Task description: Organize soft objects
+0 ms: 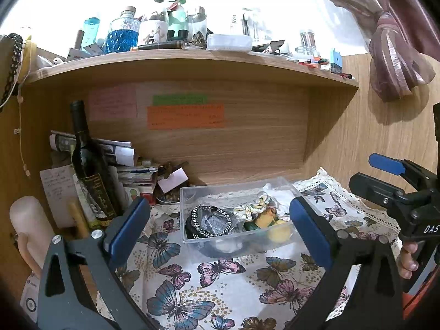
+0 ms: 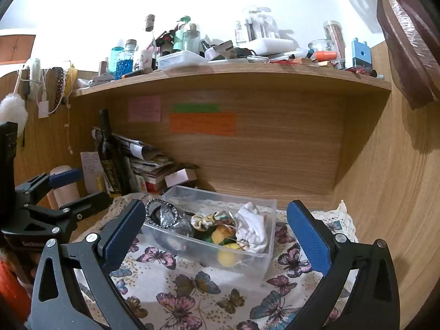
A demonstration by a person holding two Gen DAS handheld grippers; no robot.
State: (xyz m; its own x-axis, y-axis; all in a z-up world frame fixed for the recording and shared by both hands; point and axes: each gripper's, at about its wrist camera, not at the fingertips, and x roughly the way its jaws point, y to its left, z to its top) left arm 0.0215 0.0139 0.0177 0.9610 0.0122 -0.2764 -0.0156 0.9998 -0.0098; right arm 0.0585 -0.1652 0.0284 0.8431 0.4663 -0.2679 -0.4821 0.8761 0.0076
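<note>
We hold both claws wide and empty – left gripper point(image 1: 220, 225), right gripper point(image 2: 217, 236) – before the clear bin point(image 2: 271, 211) near the butterfly cloth's point(image 2: 192, 288) back edge. Inside, the white sock point(image 2: 251, 228) and scrunchie point(image 2: 209, 220) look light and limp; pinch a bunched fold.

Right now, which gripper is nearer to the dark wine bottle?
Left. The left gripper is open in front of the clear box, with the wine bottle just off its left finger. The right gripper is open further right, beyond the left one.
</note>
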